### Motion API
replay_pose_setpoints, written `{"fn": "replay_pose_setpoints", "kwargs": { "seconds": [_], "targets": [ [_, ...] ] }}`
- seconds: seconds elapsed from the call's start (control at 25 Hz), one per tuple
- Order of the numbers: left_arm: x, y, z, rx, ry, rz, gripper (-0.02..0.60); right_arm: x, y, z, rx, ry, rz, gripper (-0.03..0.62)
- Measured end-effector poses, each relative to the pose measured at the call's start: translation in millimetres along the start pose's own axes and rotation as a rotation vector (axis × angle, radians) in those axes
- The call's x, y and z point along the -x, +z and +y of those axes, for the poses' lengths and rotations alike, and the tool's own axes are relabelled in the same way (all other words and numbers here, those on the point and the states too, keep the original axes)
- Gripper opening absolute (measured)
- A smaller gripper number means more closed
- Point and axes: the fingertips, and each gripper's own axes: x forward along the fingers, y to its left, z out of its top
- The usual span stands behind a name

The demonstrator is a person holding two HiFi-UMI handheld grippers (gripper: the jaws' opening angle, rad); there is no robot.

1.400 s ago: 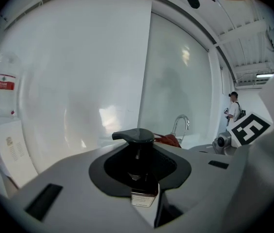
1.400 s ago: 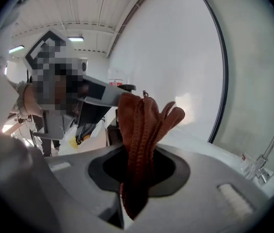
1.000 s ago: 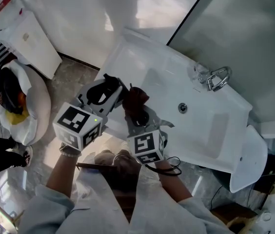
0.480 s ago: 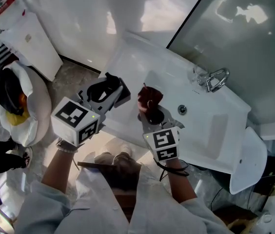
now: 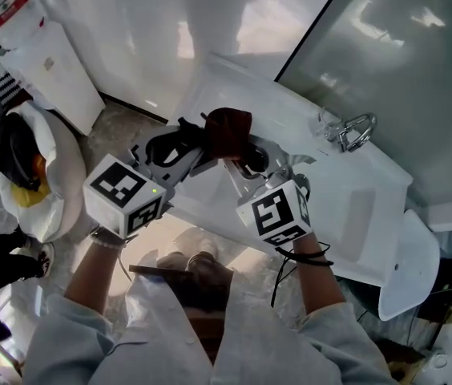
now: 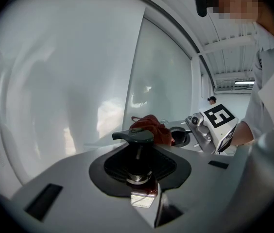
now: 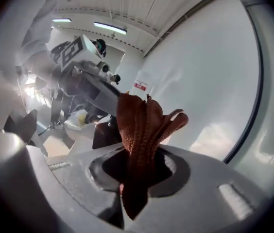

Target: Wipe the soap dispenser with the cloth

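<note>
My left gripper (image 6: 138, 178) is shut on the soap dispenser: its dark pump head (image 6: 134, 136) rises between the jaws, with a labelled dark bottle below. In the head view this gripper (image 5: 184, 141) hangs over the sink's left end. My right gripper (image 5: 246, 157) is shut on a dark red cloth (image 5: 228, 129). The cloth is bunched upward just beyond the pump head (image 6: 152, 128). From the right gripper view the cloth (image 7: 144, 125) stands out of the jaws and hides most of the dispenser. I cannot tell whether cloth and pump touch.
A white sink (image 5: 346, 207) with a chrome tap (image 5: 356, 128) lies under and right of both grippers. A glass panel fills the upper right. A white bin with a bag (image 5: 26, 167) stands on the floor at left, and a white cabinet (image 5: 46, 66) behind it.
My right gripper has risen with the cloth and rolled, bringing the cloth up beside the left gripper's jaws. The left gripper has hardly moved.
</note>
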Motion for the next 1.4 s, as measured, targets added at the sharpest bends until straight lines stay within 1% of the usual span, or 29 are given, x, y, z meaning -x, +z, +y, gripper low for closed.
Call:
{"fn": "replay_pose_setpoints", "kwargs": {
  "seconds": [0.12, 0.28, 0.52, 0.6, 0.72, 0.88, 0.96, 1.08, 1.16, 1.2, 1.28, 1.4],
  "targets": [
    [4, 4, -5, -0.009, -0.016, -0.001, 0.098, -7, -6, 9, 0.079, 0.047, 0.047, 0.084],
    [6, 9, -6, -0.035, -0.037, -0.029, 0.098, -16, -22, 20, 0.142, 0.099, 0.098, 0.084],
    [11, 10, -10, -0.03, -0.057, -0.011, 0.098, -23, -49, 45, 0.241, 0.157, 0.186, 0.084],
    [10, 11, -12, -0.03, -0.064, -0.014, 0.098, -23, -61, 51, 0.247, 0.173, 0.208, 0.084],
    [8, 15, -14, -0.031, -0.069, -0.035, 0.098, -22, -76, 63, 0.223, 0.193, 0.23, 0.084],
    [9, 14, -12, -0.03, -0.07, -0.016, 0.098, -19, -90, 81, 0.203, 0.235, 0.251, 0.084],
    [8, 15, -12, -0.037, -0.08, -0.018, 0.098, -15, -99, 80, 0.171, 0.234, 0.256, 0.084],
    [10, 21, -16, -0.04, -0.098, -0.025, 0.098, -5, -102, 51, 0.065, 0.178, 0.236, 0.084],
    [10, 22, -16, -0.048, -0.106, -0.025, 0.098, 0, -89, 24, 0.032, 0.141, 0.185, 0.084],
    [10, 22, -15, -0.059, -0.111, -0.027, 0.098, 2, -79, 11, 0.035, 0.134, 0.148, 0.084],
    [9, 21, -16, -0.075, -0.122, -0.027, 0.098, 3, -55, -9, 0.076, 0.142, 0.076, 0.084],
    [8, 21, -21, -0.086, -0.138, -0.021, 0.098, 1, -22, -28, 0.201, 0.173, 0.02, 0.084]
  ]
}}
